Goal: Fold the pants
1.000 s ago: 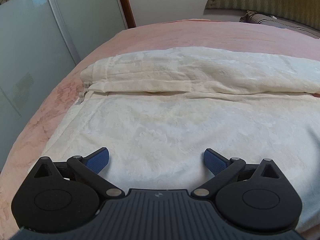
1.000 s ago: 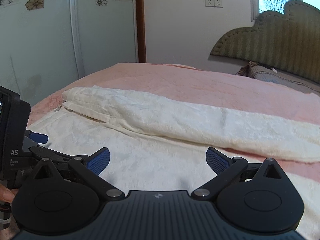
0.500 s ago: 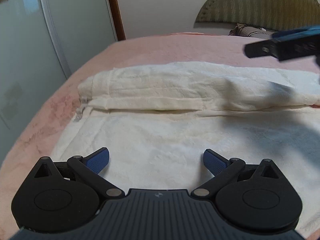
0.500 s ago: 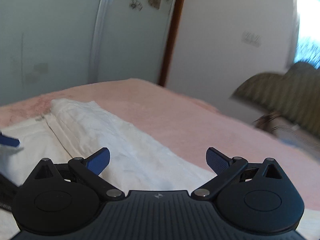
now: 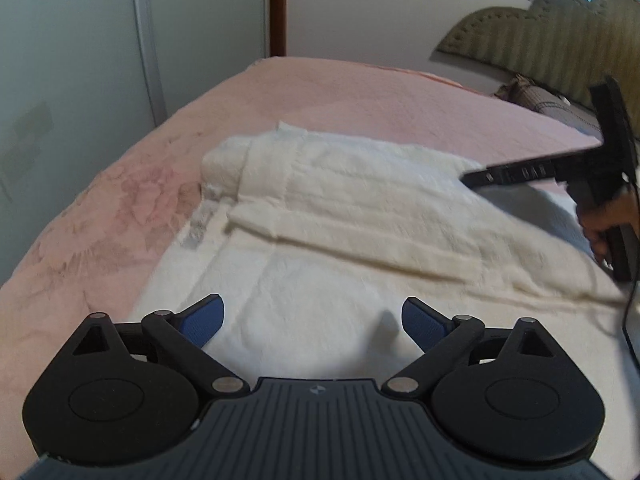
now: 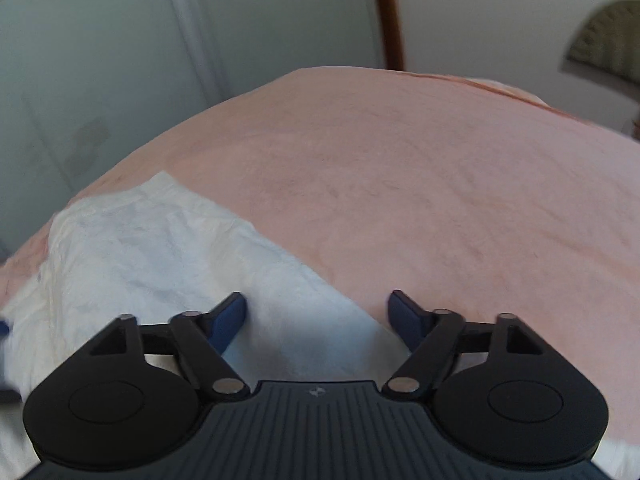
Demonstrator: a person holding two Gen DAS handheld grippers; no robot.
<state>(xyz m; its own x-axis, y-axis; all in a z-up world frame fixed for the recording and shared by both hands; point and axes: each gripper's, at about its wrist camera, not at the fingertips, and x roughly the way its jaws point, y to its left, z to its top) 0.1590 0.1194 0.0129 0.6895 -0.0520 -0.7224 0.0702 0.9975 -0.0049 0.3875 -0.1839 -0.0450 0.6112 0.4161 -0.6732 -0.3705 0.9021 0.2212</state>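
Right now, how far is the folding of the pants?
Done, it seems: one leg of the cream pants lies folded over the other on the pink bedspread. In hand: nothing; the left gripper and the right gripper are both open, the right one over the pants' far edge. Left: the crosswise folds, as the pants lie at full length.

I'm seeing my left gripper [image 5: 312, 320] showing black linkage arms, blue finger pads [image 5: 202, 318], silver pivot screws and a ribbed grey body. My right gripper [image 6: 318, 314] is looking identical, with a black cable [image 5: 628, 320] trailing beside bare skin.
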